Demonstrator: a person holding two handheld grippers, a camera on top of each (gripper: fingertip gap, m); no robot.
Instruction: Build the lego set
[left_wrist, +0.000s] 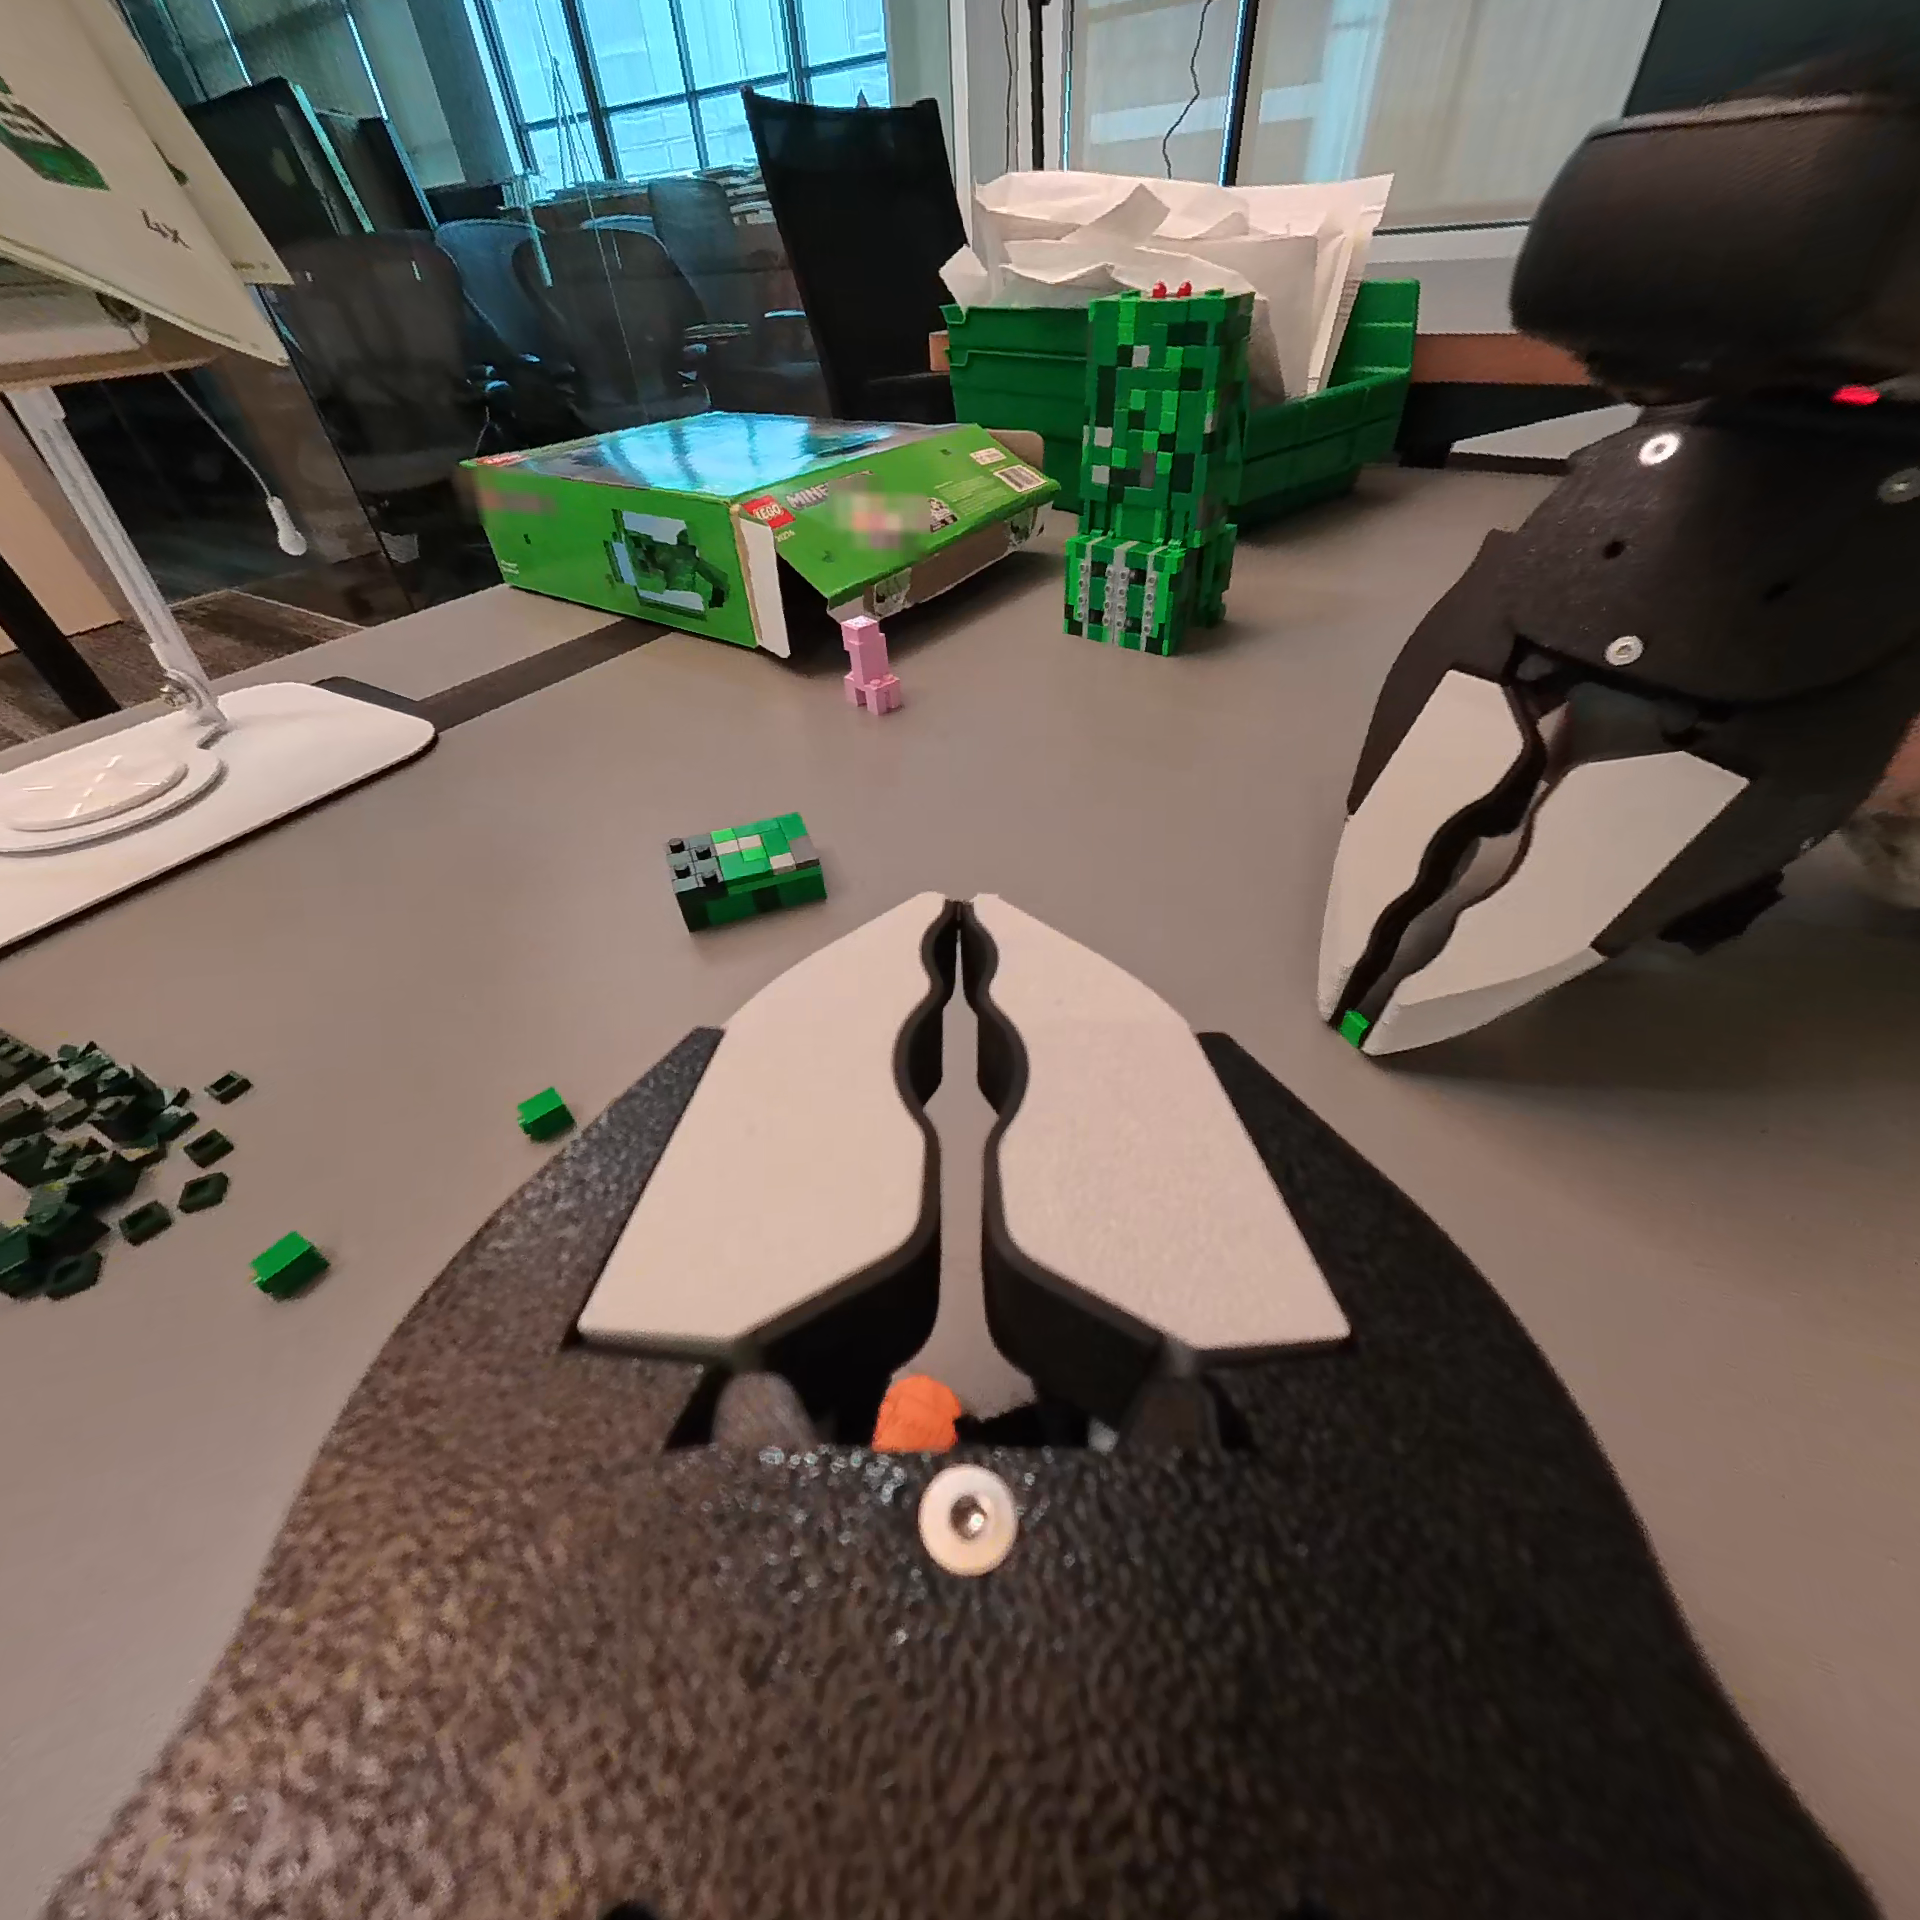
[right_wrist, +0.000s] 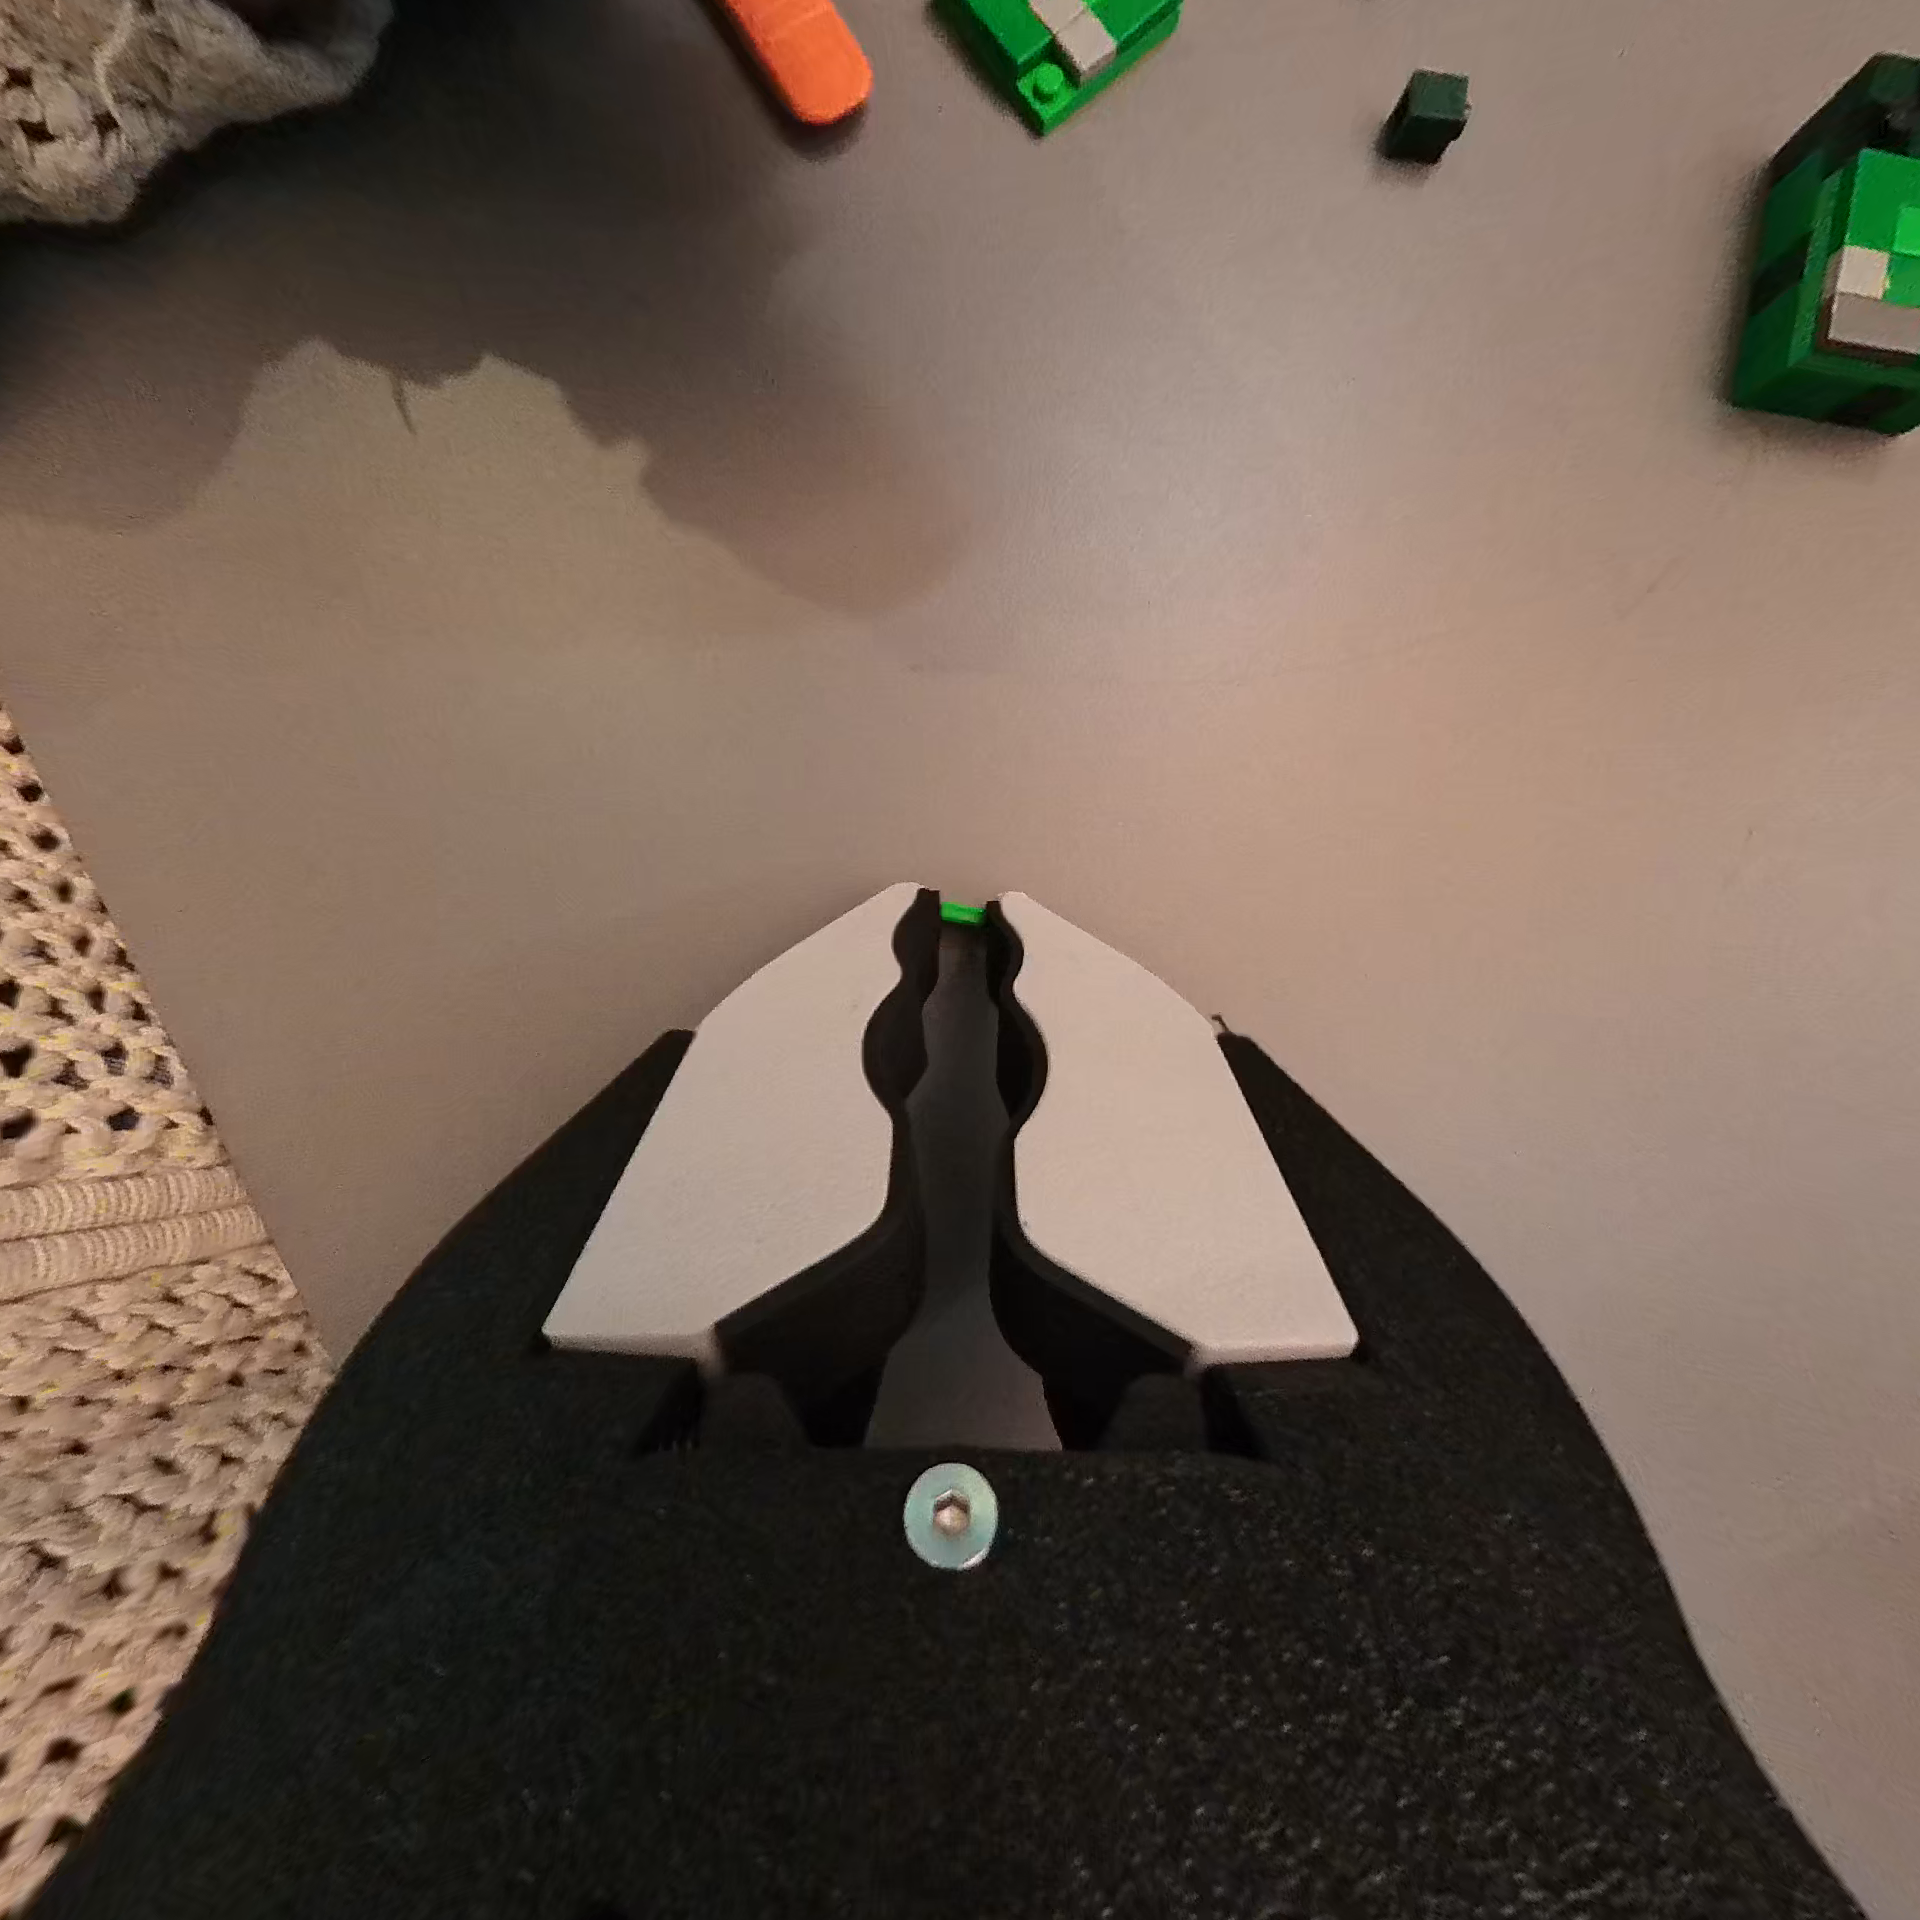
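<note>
Two views, two different stories: my left wrist view catches the built green figure (left_wrist: 1153, 468) standing upright by the box (left_wrist: 758, 520), long axis vertical. My right wrist view only sees bench (right_wrist: 1351, 727). My right gripper (right_wrist: 961, 906) jaws pinch a tiny green brick (right_wrist: 961, 913) at the bench surface. My left gripper (left_wrist: 961, 909) jaws are pressed together, empty, pointing toward a small green block (left_wrist: 748, 868).

Setting: office.
Far side: glass partition (left_wrist: 436, 343) with mesh office chairs (left_wrist: 582, 301) behind; large windows (left_wrist: 686, 94).
Surface: grey desk (left_wrist: 1039, 748).
Near left: white desk lamp base (left_wrist: 114, 779).
Far right: green bin (left_wrist: 1320, 416) of papers.
</note>
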